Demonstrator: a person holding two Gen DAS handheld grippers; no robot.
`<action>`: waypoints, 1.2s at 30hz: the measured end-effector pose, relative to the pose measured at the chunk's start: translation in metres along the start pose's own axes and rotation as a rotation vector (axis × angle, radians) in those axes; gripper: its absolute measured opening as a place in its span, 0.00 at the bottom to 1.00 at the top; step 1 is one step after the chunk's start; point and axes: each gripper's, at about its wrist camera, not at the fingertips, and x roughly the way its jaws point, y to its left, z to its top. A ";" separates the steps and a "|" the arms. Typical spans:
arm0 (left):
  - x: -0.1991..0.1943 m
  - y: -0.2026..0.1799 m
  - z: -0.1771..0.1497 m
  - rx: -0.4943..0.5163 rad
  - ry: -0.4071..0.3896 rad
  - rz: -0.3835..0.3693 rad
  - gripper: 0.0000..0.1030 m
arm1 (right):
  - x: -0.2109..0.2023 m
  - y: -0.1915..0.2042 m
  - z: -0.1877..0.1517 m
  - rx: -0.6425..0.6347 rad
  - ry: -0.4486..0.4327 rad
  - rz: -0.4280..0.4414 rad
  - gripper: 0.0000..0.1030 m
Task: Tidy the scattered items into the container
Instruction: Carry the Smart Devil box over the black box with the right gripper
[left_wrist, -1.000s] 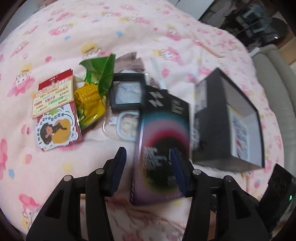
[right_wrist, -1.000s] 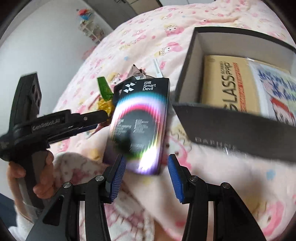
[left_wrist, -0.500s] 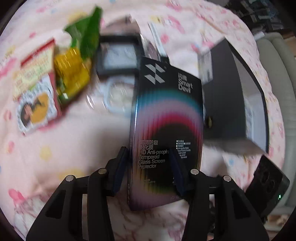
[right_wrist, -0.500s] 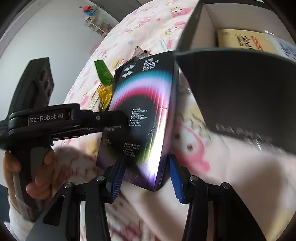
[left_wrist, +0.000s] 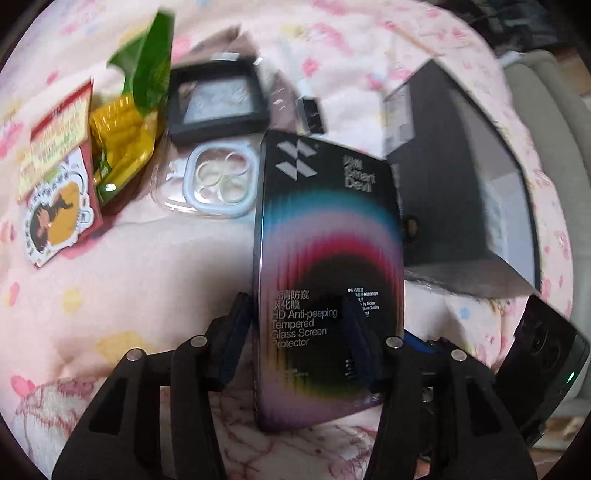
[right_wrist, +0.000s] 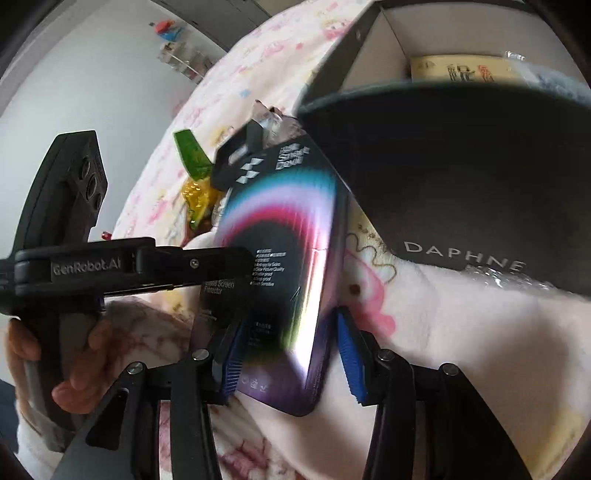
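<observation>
Screen protector box (left_wrist: 325, 258) is leaning on the blanket (left_wrist: 147, 277) beside the black container (left_wrist: 443, 184). Left gripper (left_wrist: 295, 325) is pinching it, jaws opening. Right gripper (right_wrist: 288, 350) is straddling it loosely, likely taking over.

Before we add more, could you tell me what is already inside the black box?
Inside the black box, the right wrist view shows a yellowish printed package against its pale wall. The near wall covers everything lower down, so the floor is unseen.
</observation>
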 end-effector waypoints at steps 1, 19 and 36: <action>-0.010 -0.001 -0.006 0.004 -0.022 -0.024 0.48 | -0.008 0.004 0.000 -0.008 -0.012 -0.001 0.40; -0.105 -0.092 -0.016 0.137 -0.274 -0.222 0.43 | -0.147 0.046 0.057 -0.301 -0.220 -0.154 0.39; 0.047 -0.221 0.067 0.253 -0.048 -0.170 0.43 | -0.145 -0.123 0.086 0.142 -0.188 -0.243 0.43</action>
